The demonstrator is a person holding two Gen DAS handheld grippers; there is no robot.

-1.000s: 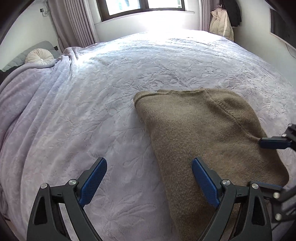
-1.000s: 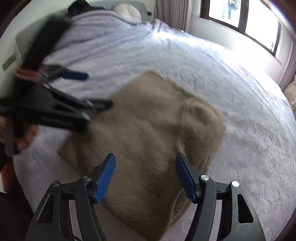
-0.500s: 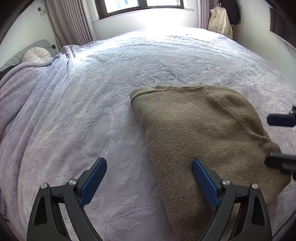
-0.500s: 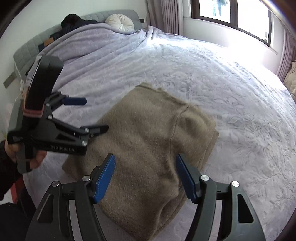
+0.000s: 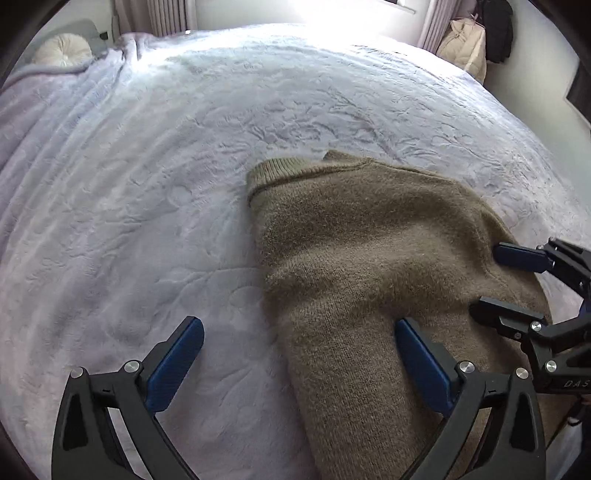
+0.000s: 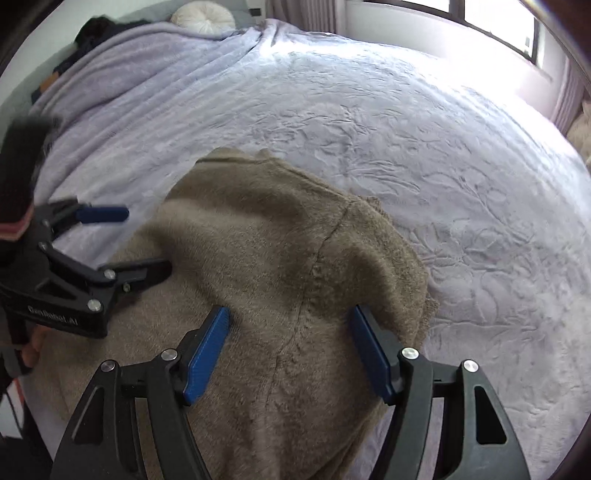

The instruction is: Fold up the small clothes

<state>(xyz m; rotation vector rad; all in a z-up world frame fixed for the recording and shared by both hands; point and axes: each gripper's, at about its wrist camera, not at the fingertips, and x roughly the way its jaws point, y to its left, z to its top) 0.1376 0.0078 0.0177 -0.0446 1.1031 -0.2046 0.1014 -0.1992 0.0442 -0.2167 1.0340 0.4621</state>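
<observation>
A folded olive-brown knitted sweater (image 5: 369,251) lies on the lilac bedspread (image 5: 166,166); its ribbed edge points to the far side. My left gripper (image 5: 299,354) is open and empty, low over the sweater's near left edge. My right gripper (image 6: 290,343) is open and empty, straddling the sweater (image 6: 277,258) just above a sleeve seam. The right gripper also shows at the right edge of the left wrist view (image 5: 491,280). The left gripper shows at the left of the right wrist view (image 6: 144,240).
A round white cushion (image 6: 201,16) lies at the head of the bed by dark clothes (image 6: 92,31). A window (image 6: 498,22) with curtains is beyond the bed. A beige jacket (image 5: 463,42) hangs at the far right wall.
Both grippers have moved in lower and closer over the sweater. Both stay open. The sweater's surface bulges a little more near the right gripper.
</observation>
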